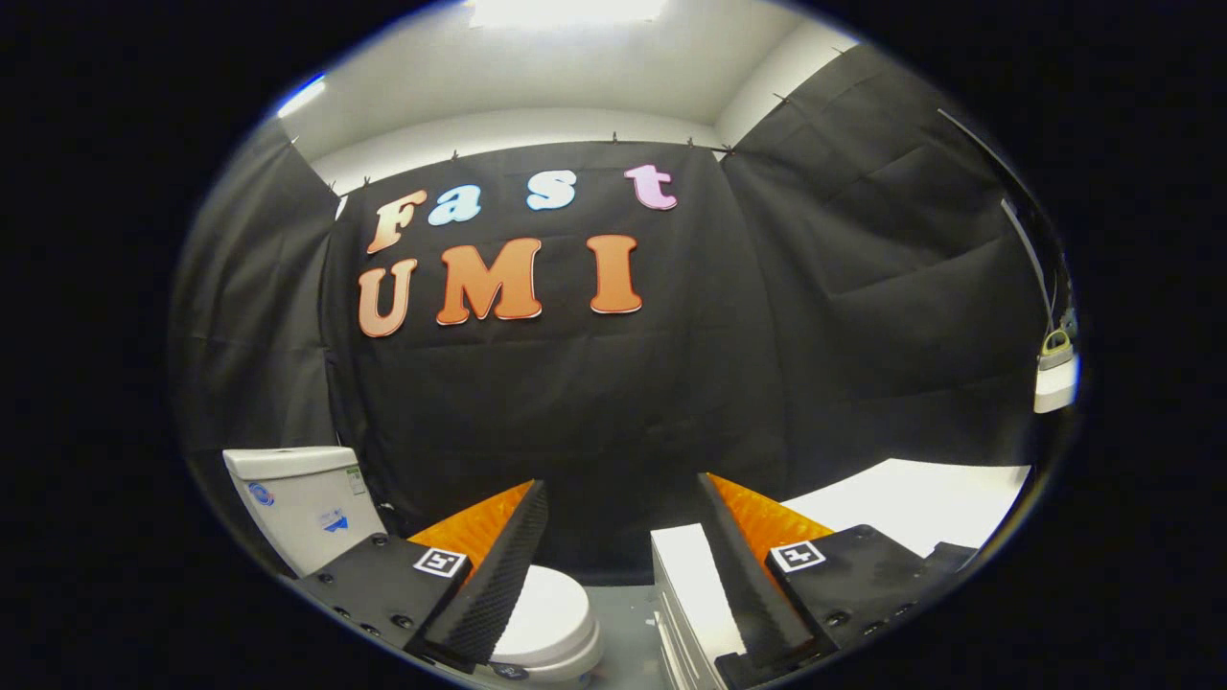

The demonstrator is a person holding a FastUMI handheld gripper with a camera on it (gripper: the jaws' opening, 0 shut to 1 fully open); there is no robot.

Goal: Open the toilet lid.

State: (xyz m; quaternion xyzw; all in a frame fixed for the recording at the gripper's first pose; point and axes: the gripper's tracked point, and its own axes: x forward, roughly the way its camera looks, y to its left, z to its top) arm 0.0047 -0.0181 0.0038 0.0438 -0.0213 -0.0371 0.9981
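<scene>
Gripper view advice: with the gripper (623,575) spread wide and empty, descend leftward to the closed toilet lid (546,613), hooking its front edge.

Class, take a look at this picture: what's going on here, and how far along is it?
A person's hand-held gripper hangs open, its fingers spread and holding nothing, facing the booth's black wall. The toilet sits low beside the left finger, its lid still down, with the tank behind. A white cabinet stands by the right finger. The lid is untouched, so opening hasn't begun.
</scene>
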